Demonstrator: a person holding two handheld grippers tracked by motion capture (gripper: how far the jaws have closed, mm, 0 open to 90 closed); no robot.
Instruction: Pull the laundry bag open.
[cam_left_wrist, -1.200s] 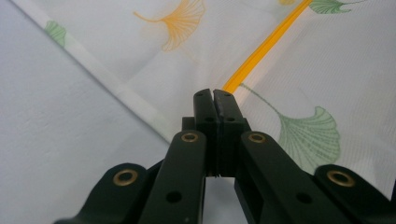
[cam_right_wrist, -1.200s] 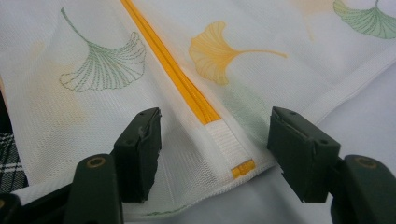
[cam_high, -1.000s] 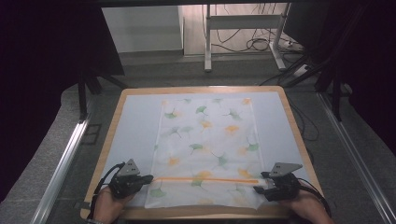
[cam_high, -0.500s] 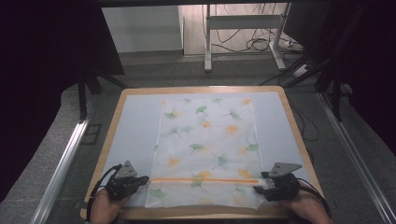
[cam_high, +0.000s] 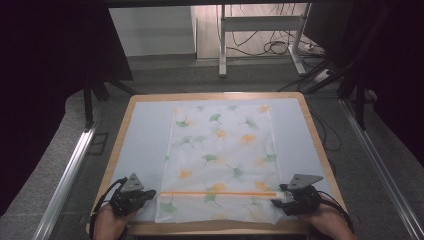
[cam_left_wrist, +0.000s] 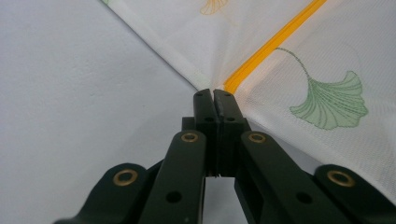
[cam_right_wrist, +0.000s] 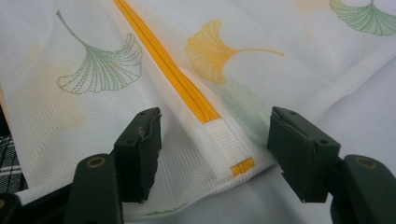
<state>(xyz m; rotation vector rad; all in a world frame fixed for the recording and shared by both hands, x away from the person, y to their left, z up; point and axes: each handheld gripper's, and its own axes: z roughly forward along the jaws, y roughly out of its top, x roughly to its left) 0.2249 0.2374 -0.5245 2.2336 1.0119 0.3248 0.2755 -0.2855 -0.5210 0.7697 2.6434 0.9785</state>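
Observation:
A white mesh bag (cam_high: 220, 150) printed with green and orange ginkgo leaves lies flat on the white board (cam_high: 142, 145). An orange zipper (cam_high: 217, 193) runs across the bag near its front end. My left gripper (cam_high: 150, 194) is at the bag's left edge. In the left gripper view its jaws (cam_left_wrist: 214, 93) are shut on the bag's edge, where the zipper (cam_left_wrist: 271, 46) ends. My right gripper (cam_high: 277, 201) is at the bag's front right corner. In the right gripper view it (cam_right_wrist: 215, 116) stands open astride the zipper's (cam_right_wrist: 163, 70) white end tab, pads clear of the fabric.
A wooden rim (cam_high: 215, 95) frames the board. Metal rails (cam_high: 70, 170) run along both sides of the table. A white stand (cam_high: 222, 45) and loose cables (cam_high: 275, 47) lie on the floor beyond the far edge.
My left gripper has shifted slightly left and toward the front edge. The right gripper has stayed put.

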